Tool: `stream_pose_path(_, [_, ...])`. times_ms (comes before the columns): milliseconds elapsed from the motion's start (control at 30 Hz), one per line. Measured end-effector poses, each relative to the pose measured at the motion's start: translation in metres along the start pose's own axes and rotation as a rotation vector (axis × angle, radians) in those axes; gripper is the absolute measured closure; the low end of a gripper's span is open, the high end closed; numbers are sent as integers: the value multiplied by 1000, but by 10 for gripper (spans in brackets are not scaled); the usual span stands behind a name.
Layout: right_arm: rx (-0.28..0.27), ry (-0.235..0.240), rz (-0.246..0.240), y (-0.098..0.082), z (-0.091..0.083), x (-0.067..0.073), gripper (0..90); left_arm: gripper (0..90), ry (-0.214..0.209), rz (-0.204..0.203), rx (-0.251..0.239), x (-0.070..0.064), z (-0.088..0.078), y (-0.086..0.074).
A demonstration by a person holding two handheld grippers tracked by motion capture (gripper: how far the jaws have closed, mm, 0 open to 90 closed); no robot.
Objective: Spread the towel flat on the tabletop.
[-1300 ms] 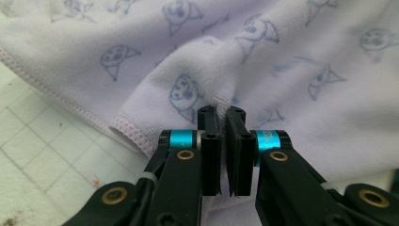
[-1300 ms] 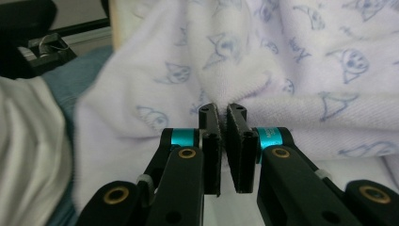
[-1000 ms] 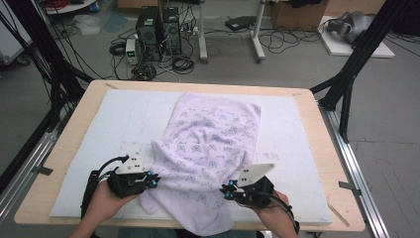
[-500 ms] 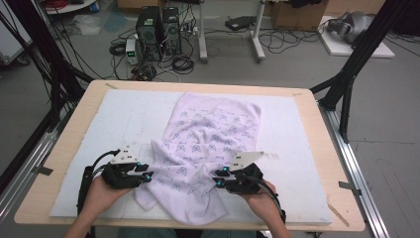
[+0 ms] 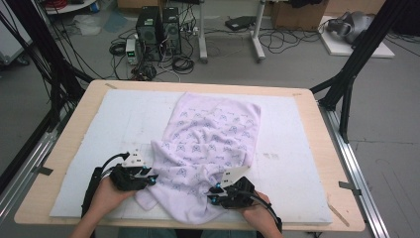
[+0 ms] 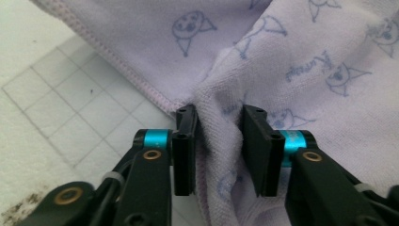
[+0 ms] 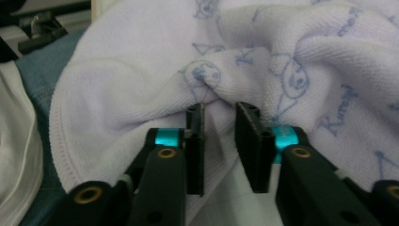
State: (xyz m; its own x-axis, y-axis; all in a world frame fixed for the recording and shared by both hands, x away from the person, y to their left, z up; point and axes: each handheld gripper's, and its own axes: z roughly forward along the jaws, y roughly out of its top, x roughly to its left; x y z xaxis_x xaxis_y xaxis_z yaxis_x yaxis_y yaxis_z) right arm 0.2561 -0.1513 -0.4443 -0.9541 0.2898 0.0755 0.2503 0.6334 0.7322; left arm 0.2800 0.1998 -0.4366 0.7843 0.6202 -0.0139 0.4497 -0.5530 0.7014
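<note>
The high view takes in the light wooden table (image 5: 317, 129) with its white gridded mat (image 5: 99, 129), and the pale lilac terry towel printed with blue cat faces (image 5: 218, 134) rumpled at the middle, its near edge hanging over the front. Computer towers (image 5: 158, 29) and cables crowd the floor behind. Close up, the left gripper (image 6: 219, 141) and the right gripper (image 7: 220, 141) have each just been closing and pinch a towel fold. Cursive printing reads roughly "Kuromi".
</note>
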Motion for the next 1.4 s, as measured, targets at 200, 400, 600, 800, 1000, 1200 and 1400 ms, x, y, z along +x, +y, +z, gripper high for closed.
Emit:
stream_pose_path(200, [-6, 17, -27, -3, -16, 8, 874, 788, -8, -2, -32, -7, -11, 0])
stream_pose_path(400, [-66, 19, -46, -5, -66, 36, 875, 788, -47, 22, -111, -27, -38, 5])
stream_pose_path(600, [-138, -10, -39, -2, -97, 41, 752, 572, -84, 43, -125, -32, -42, 13])
stream_pose_path(800, [-62, -67, 13, -8, -66, 9, 678, 568, -63, 38, -55, -16, -11, 12])
stream_pose_path(1000, [0, -29, 51, -22, -26, -9, 691, 743, -90, 41, -15, -14, 2, 5])
stream_pose_path(1200, [-10, -43, 16, -20, -28, -2, 869, 832, -93, 33, -26, -24, -11, 0])
stream_pose_path(1400, [-53, -15, 9, -20, -51, 13, 872, 835, -103, 40, -60, -36, -35, 1])
